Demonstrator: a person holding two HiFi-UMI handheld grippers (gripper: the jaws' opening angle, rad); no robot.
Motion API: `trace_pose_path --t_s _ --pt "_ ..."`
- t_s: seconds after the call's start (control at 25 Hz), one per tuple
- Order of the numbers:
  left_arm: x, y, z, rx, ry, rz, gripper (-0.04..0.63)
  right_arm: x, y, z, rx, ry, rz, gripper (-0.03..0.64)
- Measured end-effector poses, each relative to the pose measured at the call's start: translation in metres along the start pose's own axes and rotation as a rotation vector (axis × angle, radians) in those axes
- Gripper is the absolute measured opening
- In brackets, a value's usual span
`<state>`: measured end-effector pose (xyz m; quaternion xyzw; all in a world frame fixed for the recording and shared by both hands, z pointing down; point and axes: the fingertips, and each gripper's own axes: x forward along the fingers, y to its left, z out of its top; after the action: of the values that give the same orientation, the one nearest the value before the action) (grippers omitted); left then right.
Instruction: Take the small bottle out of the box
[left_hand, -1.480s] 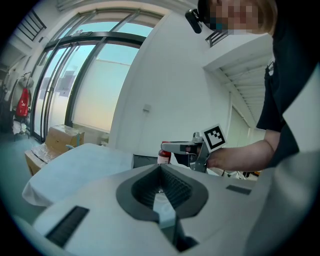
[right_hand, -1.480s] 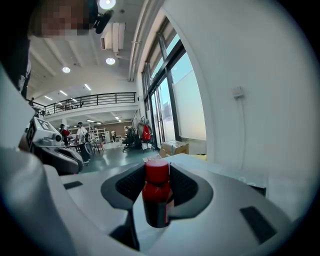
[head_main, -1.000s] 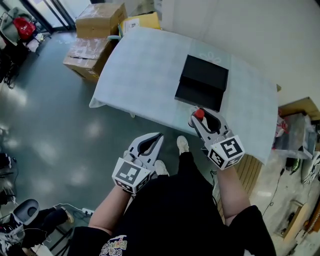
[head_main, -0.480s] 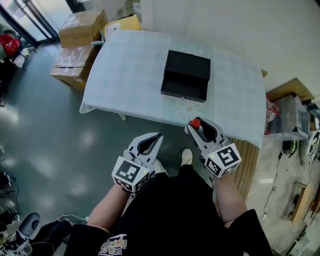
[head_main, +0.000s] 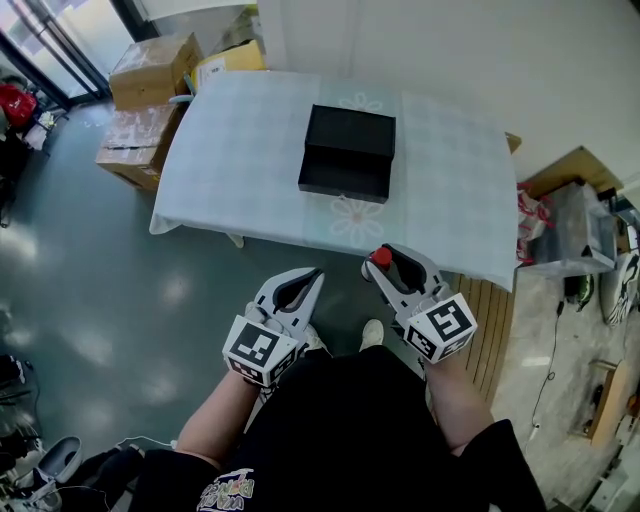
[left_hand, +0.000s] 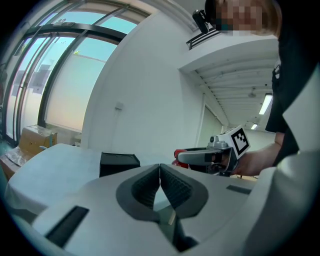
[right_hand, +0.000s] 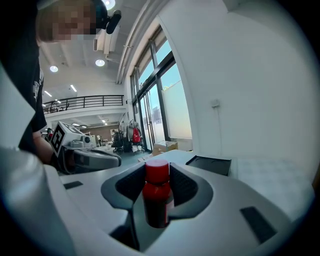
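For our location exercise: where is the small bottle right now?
The small bottle is clamped in the right hand-held gripper, right of centre in the head view, just off the near edge of the table and clear of the black box.

The small bottle (right_hand: 156, 205) looks glossy dark red, its cap a duller red plastic. Both the right gripper (right_hand: 157, 175) and the left gripper (left_hand: 160, 170) are smooth matt grey plastic with dark ribbed, rubbery-looking pads (left_hand: 174, 188). The box (head_main: 348, 152) at twelve o'clock is matt black, like card. Under it the table (head_main: 240, 170) wears a pale, faintly checked cloth. The floor (head_main: 90, 290) at nine o'clock is glossy grey; cartons (head_main: 150, 72) at ten o'clock are brown taped cardboard; wood slats (head_main: 497, 335) lie at four o'clock
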<state>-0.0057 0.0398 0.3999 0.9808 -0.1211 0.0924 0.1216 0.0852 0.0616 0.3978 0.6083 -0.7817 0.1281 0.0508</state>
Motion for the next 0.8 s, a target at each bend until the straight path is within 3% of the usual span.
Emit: trace_pose_path --t_s 0.8 --pt "0.044 -0.075 -0.006 -0.019 -0.006 0.14 0.029 -0.056 -0.029 -0.009 -0.03 0.005 0.197 0.165"
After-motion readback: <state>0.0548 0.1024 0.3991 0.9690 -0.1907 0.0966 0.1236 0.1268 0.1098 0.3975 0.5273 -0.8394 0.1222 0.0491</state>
